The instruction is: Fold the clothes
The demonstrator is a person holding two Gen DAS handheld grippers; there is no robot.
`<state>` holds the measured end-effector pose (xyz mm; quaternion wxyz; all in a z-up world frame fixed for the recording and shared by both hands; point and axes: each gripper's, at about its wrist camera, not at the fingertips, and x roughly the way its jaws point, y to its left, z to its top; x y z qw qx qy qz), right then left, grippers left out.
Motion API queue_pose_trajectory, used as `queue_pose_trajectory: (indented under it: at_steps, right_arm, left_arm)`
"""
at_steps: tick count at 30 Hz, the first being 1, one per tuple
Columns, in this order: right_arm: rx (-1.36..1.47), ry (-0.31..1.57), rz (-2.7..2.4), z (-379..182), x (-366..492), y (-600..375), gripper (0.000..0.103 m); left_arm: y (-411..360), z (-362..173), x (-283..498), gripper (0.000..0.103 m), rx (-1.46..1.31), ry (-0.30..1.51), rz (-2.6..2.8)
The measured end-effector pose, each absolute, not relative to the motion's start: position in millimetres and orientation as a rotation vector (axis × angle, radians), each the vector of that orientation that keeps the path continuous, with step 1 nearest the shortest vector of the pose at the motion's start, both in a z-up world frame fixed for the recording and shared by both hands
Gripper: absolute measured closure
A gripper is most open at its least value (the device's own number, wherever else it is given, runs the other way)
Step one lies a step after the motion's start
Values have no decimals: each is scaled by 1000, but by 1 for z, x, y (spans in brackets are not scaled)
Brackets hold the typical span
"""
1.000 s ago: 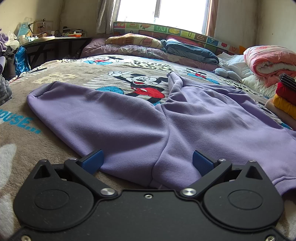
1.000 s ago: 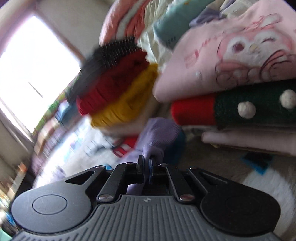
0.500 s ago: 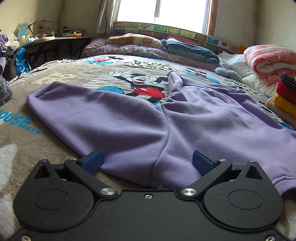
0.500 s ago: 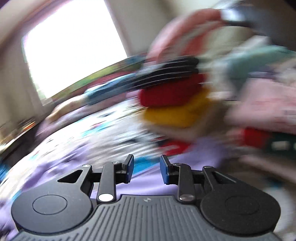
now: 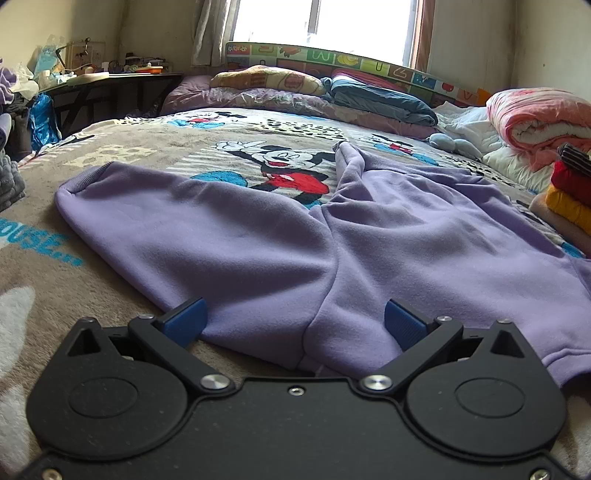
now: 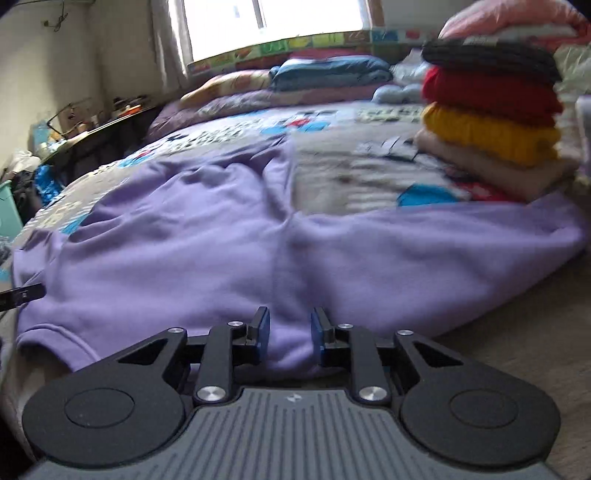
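The purple sweatshirt (image 5: 280, 236) lies flat on the Mickey Mouse blanket (image 5: 122, 147), its near edge between the widely spread fingers of the left gripper (image 5: 293, 319). The right gripper (image 6: 290, 332) – fingers partly parted – straddles a fold of the garment's near edge.

You're looking across a bed covered by a cartoon mouse blanket (image 5: 280, 162). At its far end lie a patterned pillow (image 5: 266, 79) and a folded dark blue quilt (image 5: 380, 99), backed by a colourful alphabet mat (image 5: 369, 64) under the bright window (image 5: 325, 26). To your right sits a rolled pink quilt (image 5: 535, 118) and a stack of folded knits (image 6: 491, 107): black on top, then red, yellow, beige. To your left, a dark counter (image 5: 110, 79) carries clutter, with a blue bag (image 5: 42, 120) beside it.
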<state>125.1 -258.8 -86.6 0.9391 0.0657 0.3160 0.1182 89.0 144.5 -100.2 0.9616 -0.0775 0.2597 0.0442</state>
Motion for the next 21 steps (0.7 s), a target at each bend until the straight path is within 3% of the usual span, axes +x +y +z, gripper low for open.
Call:
queue_pose_trajectory:
  at_steps: [6, 11, 15, 19, 21]
  right_arm:
    - [205, 560, 156, -84, 104, -278, 76]
    - [281, 477, 113, -87, 90, -298, 74]
    - [192, 435, 247, -83, 89, -274, 74]
    - [120, 529, 256, -97, 99, -255, 75]
    - [209, 537, 243, -102, 99, -269, 74]
  left_arm:
    - [142, -71, 66, 0, -204, 415, 86]
    - [90, -46, 49, 2, -74, 358, 11]
    - [22, -43, 53, 33, 50, 379, -190]
    - [-34, -51, 66, 43, 109, 424, -356]
    - [-63, -55, 73, 43, 139, 446, -439]
